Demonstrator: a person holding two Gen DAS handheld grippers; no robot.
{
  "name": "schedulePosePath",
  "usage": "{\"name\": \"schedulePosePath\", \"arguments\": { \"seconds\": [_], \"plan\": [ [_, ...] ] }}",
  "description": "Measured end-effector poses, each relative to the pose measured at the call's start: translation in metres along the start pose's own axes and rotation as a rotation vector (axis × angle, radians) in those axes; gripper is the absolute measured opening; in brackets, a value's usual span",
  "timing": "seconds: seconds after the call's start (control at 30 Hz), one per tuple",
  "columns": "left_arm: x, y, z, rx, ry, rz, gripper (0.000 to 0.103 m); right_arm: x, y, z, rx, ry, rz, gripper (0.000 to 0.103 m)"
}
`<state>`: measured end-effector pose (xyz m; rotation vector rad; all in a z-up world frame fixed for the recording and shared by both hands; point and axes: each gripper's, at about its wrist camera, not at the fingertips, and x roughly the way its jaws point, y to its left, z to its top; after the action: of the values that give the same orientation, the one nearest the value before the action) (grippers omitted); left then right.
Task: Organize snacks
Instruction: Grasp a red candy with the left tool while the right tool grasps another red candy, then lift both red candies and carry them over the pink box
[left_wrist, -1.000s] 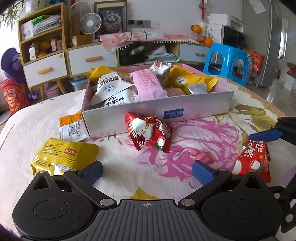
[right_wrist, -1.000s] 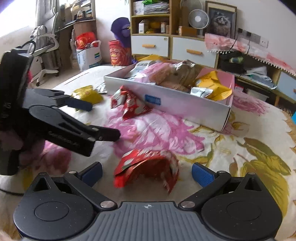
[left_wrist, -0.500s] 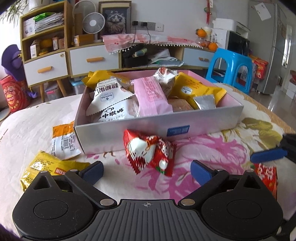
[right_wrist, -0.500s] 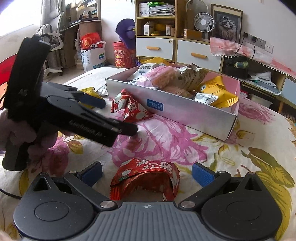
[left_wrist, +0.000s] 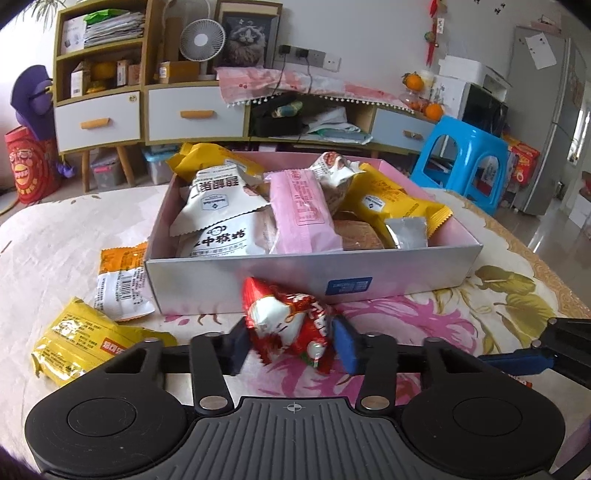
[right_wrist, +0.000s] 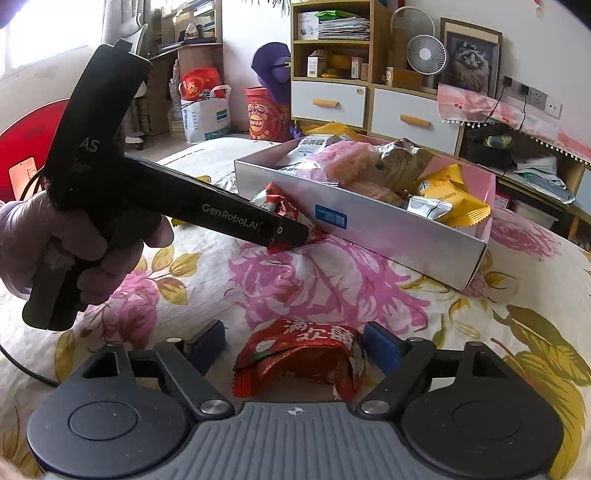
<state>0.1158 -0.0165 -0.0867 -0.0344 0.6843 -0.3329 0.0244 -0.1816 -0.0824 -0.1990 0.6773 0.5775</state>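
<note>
A pink-lined grey box (left_wrist: 258, 284) holds several snack packs on the flowered table. My left gripper (left_wrist: 291, 345) is shut on a red-and-white snack pack (left_wrist: 284, 325) just in front of the box's near wall; it also shows in the right wrist view (right_wrist: 275, 201). My right gripper (right_wrist: 295, 347) has its blue pads either side of a second red snack pack (right_wrist: 299, 354), partly closed, with a gap still at the left pad. The left gripper's body (right_wrist: 147, 192) fills the left of the right wrist view.
A yellow pack (left_wrist: 85, 339) and an orange-and-white pack (left_wrist: 122, 284) lie on the table left of the box. The right gripper's blue fingertip (left_wrist: 517, 360) shows at the right edge. Cabinets and a blue stool (left_wrist: 458, 155) stand beyond the table.
My left gripper moved forward and closed on the red-and-white pack by the box. My right gripper's pads narrowed around the second red pack.
</note>
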Motion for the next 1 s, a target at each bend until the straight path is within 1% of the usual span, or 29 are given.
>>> {"name": "schedulePosePath", "arguments": {
  "seconds": [0.17, 0.43, 0.5, 0.67, 0.83, 1.0],
  "plan": [
    [-0.002, 0.002, 0.001, -0.024, 0.010, -0.005, 0.037, -0.004, 0.001, 0.000, 0.004, 0.003, 0.005, 0.062],
    [-0.008, -0.005, 0.004, -0.008, 0.021, -0.013, 0.033, -0.007, 0.001, 0.001, 0.004, 0.010, -0.009, 0.052],
    [-0.010, -0.007, 0.004, -0.003, 0.025, -0.014, 0.033, -0.008, 0.001, 0.003, 0.007, 0.014, -0.014, 0.046],
    [-0.015, -0.010, 0.007, 0.006, 0.028, -0.022, 0.031, -0.010, -0.001, 0.006, 0.013, 0.009, -0.029, 0.045],
    [-0.025, -0.016, 0.008, 0.012, 0.026, -0.028, 0.031, -0.016, -0.008, 0.014, 0.047, -0.014, -0.051, 0.045],
    [-0.038, -0.024, 0.013, 0.030, 0.005, -0.041, 0.031, -0.017, -0.017, 0.025, 0.080, -0.037, -0.085, 0.045]
  ]
}}
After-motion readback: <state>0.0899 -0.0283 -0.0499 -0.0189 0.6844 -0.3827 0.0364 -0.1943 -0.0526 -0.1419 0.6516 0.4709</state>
